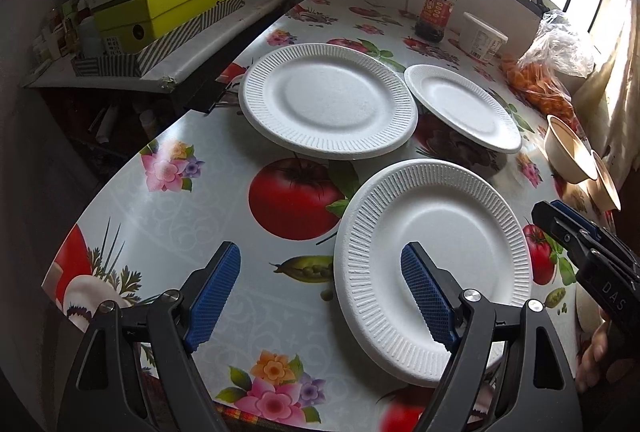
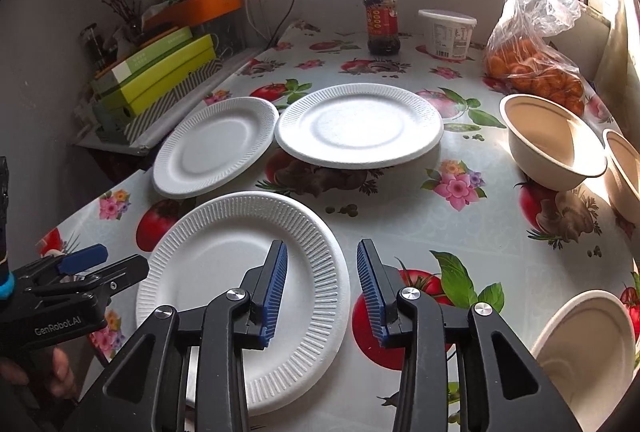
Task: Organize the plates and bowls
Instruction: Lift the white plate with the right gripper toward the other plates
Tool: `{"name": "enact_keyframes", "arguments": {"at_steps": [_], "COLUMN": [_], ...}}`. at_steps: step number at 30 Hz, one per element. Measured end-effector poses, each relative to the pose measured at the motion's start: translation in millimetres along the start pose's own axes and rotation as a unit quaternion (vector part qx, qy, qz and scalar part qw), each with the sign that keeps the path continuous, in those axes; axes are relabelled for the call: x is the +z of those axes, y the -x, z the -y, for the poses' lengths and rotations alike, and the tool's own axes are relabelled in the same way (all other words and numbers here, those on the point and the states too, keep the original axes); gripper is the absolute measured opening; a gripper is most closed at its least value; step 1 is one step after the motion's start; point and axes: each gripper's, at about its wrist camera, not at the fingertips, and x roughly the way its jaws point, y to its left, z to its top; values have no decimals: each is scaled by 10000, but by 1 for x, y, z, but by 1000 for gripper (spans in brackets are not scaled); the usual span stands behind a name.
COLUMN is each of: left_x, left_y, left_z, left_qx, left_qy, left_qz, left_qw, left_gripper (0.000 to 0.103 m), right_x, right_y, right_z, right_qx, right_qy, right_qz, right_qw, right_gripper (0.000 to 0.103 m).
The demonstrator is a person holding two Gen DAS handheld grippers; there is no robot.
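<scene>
Plates first: three white foam plates sit on the fruit-and-flower tablecloth (image 2: 400,224). The nearest foam plate (image 2: 244,296) lies close to the table's near edge, toward its left side. Beyond it, the second foam plate (image 2: 216,145) lies by the left edge, and the third foam plate (image 2: 358,123) sits mid-table with its rim just overlapping the second one's.

Left gripper (image 1: 320,296) hovers low over the near edge with its blue-padded jaws spread wide and nothing between them; its right finger hangs above the nearest foam plate (image 1: 436,264), the other over bare cloth. Right gripper (image 2: 322,292) is open too, though less widely, and holds nothing; its left finger is over the nearest plate's rim, the right one over a printed tomato.

Over by the right edge, a tan paper bowl (image 2: 554,147) stands upright, and a second tan bowl (image 2: 624,171) sits just beside it, cut off by the frame. A third pale bowl (image 2: 588,344) rests at the near right corner.

Along the far edge, a red-labelled sauce jar (image 2: 382,21), a white lidded tub (image 2: 448,33) and a clear bag of oranges (image 2: 532,43) stand in a row. Off the left edge, green boxes (image 2: 160,71) are stacked on a side shelf.
</scene>
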Motion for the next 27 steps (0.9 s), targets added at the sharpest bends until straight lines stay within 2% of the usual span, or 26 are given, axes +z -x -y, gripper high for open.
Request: {"name": "enact_keyframes", "arguments": {"at_steps": [5,9,15,20,27], "left_x": [15,27,45,61,77], "left_y": [12,25,36,30,-1], "left_z": [-20,-33,-56,-70,-77], "left_qx": [-13,19,-11,0,-89], "left_qy": [177,216,434,635,773], "left_qz": [98,220,346,301,-18], "left_qw": [9998,9995,9985,9975,9970], "left_gripper": [83,83,83,83,83], "right_x": [18,34,70,99,123], "right_y": [27,41,51,30,-28], "right_z": [-1,-4,-9,-12,-21], "right_qx": [197,213,511,809,1149], "right_qy": [-20,168,560,827,1271], "right_qz": [143,185,380,270,-281], "right_qw": [9997,9995,9964,9929,9848], "right_gripper": [41,41,41,41,38]}}
